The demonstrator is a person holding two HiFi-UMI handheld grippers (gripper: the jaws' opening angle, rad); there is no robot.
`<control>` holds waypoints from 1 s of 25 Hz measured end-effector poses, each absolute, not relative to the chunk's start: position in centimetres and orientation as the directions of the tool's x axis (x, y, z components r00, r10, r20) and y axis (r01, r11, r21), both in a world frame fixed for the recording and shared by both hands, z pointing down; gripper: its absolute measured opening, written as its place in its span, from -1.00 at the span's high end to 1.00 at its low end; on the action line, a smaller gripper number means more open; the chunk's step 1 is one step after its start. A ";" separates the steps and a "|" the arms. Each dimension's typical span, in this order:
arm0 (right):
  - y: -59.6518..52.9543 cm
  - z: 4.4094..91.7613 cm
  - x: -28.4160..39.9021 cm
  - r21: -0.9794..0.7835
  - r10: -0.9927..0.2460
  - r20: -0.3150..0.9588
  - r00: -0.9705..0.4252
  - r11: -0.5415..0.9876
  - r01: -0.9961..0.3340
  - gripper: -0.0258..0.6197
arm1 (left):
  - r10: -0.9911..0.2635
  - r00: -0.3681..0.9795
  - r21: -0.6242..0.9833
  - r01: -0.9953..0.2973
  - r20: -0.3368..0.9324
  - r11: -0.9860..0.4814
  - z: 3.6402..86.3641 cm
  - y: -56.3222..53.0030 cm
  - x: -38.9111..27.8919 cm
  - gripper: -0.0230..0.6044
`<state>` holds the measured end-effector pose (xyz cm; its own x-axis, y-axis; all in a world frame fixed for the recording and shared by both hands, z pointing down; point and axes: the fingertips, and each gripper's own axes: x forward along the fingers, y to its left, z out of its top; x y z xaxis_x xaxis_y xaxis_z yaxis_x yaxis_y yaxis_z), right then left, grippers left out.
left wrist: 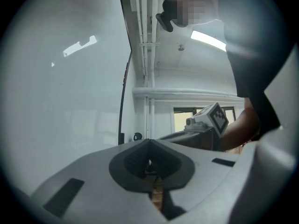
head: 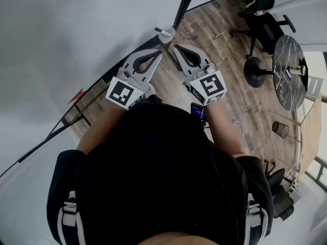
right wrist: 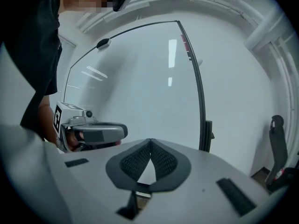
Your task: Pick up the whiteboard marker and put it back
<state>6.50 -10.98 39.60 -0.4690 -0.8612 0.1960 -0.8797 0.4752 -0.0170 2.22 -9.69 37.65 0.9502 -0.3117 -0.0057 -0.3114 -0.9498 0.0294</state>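
A large whiteboard [head: 66,40] on a dark-framed stand fills the left of the head view; it also shows in the right gripper view [right wrist: 140,78] and the left gripper view [left wrist: 60,78]. By its corner sits a small white tray [head: 168,35] with a short dark stick on it [head: 162,31], possibly the whiteboard marker. Both grippers are held side by side in front of the person, short of that tray. My left gripper [head: 160,55] is shut with nothing in it, its jaws meeting at the tip [left wrist: 149,142]. My right gripper [head: 176,48] is shut and empty too [right wrist: 150,141].
Wooden floor [head: 225,60] lies beyond the board. An office chair [head: 263,14] and a round dark marble table [head: 287,70] stand at the right, with a small bin [head: 280,129] nearer. A black stand [right wrist: 278,143] is at the right of the right gripper view.
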 end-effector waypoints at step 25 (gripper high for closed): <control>-21.3 49.8 8.6 0.043 -0.693 0.425 -0.582 0.658 -0.752 0.83 | -0.519 0.854 0.079 -0.521 0.050 -0.850 43.0 -18.1 4.5 0.92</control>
<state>8.57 -21.31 49.81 -0.5825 -0.6928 0.4252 -0.7516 0.6582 0.0429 4.46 -18.06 42.96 0.8535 -0.5186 0.0501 -0.5210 -0.8498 0.0795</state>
